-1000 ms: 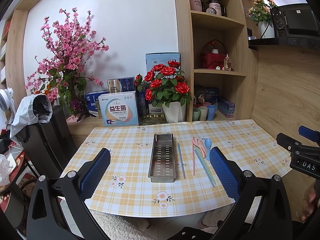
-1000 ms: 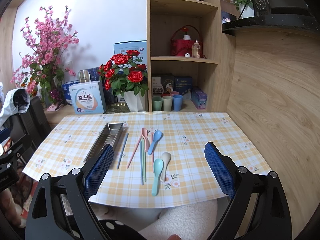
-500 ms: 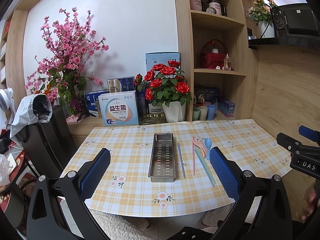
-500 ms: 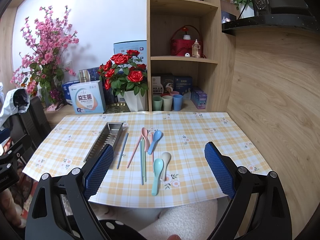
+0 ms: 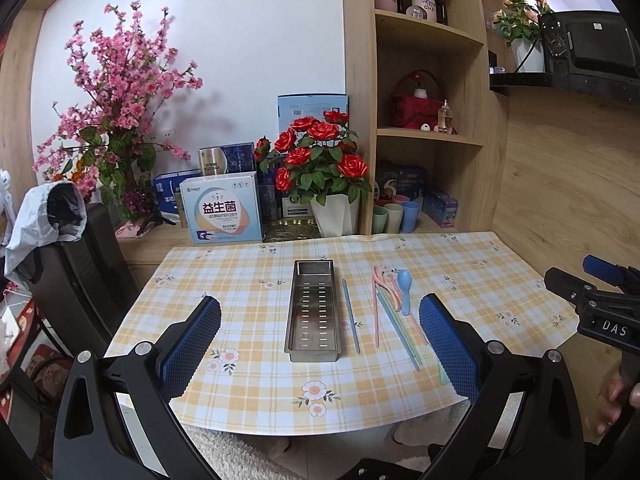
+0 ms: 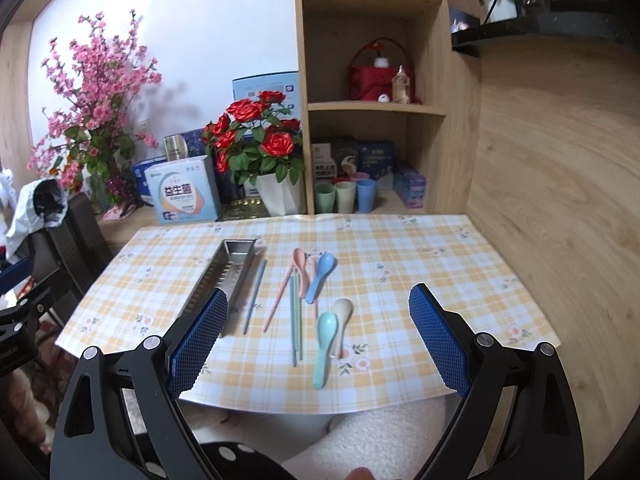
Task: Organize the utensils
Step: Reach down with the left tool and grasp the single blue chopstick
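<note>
A long perforated steel tray lies lengthwise on the checked tablecloth. Right of it lie blue chopsticks, pink chopsticks, green chopsticks and several pastel spoons: pink, blue, beige and mint. My left gripper hovers open at the table's near edge, in line with the tray. My right gripper is open too, above the near edge around the mint spoon. Both hold nothing.
A white pot of red roses, boxes and pastel cups stand behind the table by a wooden shelf unit. A wood wall bounds the right. A black chair stands at the left.
The right wrist view has risen and tilted down slightly, so the utensils sit closer between its fingers. The left gripper has barely moved.
</note>
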Tool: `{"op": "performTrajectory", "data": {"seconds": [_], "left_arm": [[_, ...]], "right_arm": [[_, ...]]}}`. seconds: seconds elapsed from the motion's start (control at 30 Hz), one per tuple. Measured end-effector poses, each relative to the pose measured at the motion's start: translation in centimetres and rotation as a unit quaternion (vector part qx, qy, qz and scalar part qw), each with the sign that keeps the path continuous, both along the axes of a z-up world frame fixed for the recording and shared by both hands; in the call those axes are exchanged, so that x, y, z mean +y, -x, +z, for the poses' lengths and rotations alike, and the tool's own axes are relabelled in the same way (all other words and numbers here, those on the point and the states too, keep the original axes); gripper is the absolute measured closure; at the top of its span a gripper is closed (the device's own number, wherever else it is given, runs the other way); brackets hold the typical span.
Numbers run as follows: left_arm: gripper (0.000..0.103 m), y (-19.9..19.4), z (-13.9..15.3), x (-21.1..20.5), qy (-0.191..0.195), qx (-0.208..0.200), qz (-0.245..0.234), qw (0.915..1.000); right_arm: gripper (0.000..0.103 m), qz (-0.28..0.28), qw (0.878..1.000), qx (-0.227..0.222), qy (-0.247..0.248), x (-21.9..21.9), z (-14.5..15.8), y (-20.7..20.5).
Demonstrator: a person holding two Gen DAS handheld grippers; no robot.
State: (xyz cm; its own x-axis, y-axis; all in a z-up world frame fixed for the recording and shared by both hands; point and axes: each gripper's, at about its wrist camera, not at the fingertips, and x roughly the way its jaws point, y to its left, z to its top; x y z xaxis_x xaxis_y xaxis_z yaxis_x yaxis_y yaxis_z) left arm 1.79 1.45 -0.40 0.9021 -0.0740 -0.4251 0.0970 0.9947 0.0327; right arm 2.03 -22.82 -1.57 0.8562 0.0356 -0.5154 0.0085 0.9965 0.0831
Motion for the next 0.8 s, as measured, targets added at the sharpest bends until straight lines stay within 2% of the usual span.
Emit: {"op": "performTrajectory", "data": {"seconds": [0.13,0.33,0.4,0.6,0.7,0.8], "left_arm": [[0.006,-2.9,-0.1,-0.6,-0.031,-0.001,-0.003,0.9995],[0.009,-8.3,-2.1,-0.7,-0.022,0.05,-0.028,0.9981],[0.026,-10.1,-3.5,-0.9,-0.021,0.074,-0.045,0.996],[0.05,-14.2,-8.0,-1.1,0.014,0.151,-0.082,0.9851],[0.057,-15.9,-10.4,-1.6,0.026,0.18,-0.092,0.9791],[0.058,-17.7,-12.3,-2.1,0.036,0.207,-0.097,0.973]], "right_arm": [[0.014,0.011,1.0,0.009,-0.009,-0.5,-0.7,-2.8],[0.014,0.031,0.999,0.025,-0.036,-0.9,-3.0,-8.0],[0.014,0.037,0.998,0.034,-0.041,-0.9,-3.9,-9.7],[0.014,0.039,0.995,0.071,-0.061,-1.3,-7.7,-13.4],[0.014,0.034,0.992,0.097,-0.073,-2.0,-9.9,-14.9],[0.014,0.025,0.989,0.118,-0.083,-2.9,-12.0,-15.9]]}}
